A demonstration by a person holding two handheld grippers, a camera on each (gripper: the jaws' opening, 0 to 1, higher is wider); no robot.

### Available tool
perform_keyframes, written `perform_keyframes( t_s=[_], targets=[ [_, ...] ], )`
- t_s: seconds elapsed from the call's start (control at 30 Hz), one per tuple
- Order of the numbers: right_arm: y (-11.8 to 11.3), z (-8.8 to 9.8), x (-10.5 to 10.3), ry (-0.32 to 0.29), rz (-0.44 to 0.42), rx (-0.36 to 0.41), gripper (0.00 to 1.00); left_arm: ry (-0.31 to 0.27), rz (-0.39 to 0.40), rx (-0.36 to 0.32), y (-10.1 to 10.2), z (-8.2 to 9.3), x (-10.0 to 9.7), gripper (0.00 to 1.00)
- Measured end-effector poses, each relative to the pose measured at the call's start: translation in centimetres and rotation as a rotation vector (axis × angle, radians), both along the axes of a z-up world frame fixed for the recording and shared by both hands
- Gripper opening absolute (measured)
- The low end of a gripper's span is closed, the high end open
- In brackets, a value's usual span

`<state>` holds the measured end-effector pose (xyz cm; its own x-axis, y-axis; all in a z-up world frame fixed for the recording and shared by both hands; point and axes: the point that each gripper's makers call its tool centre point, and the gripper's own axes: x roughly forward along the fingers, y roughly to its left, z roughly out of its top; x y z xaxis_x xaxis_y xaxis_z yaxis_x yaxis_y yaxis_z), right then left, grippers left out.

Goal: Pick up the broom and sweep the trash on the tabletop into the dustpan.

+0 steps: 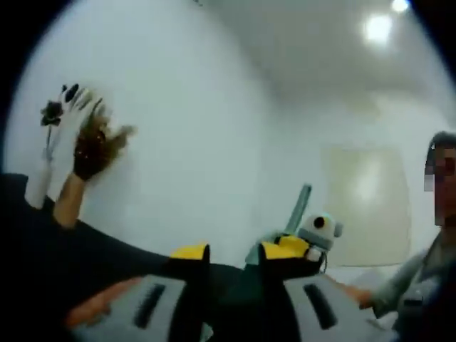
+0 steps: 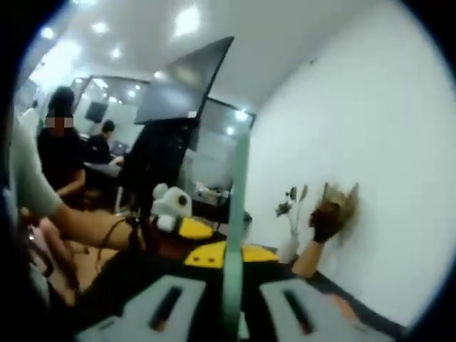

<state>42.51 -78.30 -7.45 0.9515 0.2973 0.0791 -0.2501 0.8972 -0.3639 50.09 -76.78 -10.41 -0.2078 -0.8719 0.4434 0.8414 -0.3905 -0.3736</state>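
The broom (image 2: 234,235) shows as a pale green handle standing upright between the right gripper (image 2: 231,281)'s jaws, which are clenched on it. It looks light, rigid and smooth, so a grip low on the handle should steer it best, though it may twist. In the left gripper view, the left gripper (image 1: 231,260) looks slightly parted, holding nothing; I cannot tell for sure. Both are raised, aimed at the white wall (image 1: 185,142).
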Motion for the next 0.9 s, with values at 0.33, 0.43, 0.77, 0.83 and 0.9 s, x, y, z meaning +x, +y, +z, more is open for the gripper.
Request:
perform_keyframes(
  t_s=[0.33,0.43,0.77,0.83,0.9],
  targets=[
    [0.2,-4.1,7.0,0.038,0.029,-0.078,0.05,0.214,0.193,0.009,0.4,-2.6,6.7,0.25],
    [-0.7,-5.7,8.6,0.060,0.014,-0.090,0.05,0.267,0.238,-0.007,1.5,-2.8,7.7,0.25],
    [0.1,-8.4,10.9,0.042,0.065,-0.145,0.05,0.366,0.279,-0.031,2.5,-2.7,9.4,0.26],
    [0.1,-9.0,11.3,0.053,0.064,-0.185,0.05,0.373,0.279,-0.031,2.5,-2.8,9.5,0.26],
    [-0.4,-9.1,11.7,0.055,0.061,-0.214,0.05,0.396,0.276,-0.033,2.6,-2.9,9.8,0.26]
  ],
)
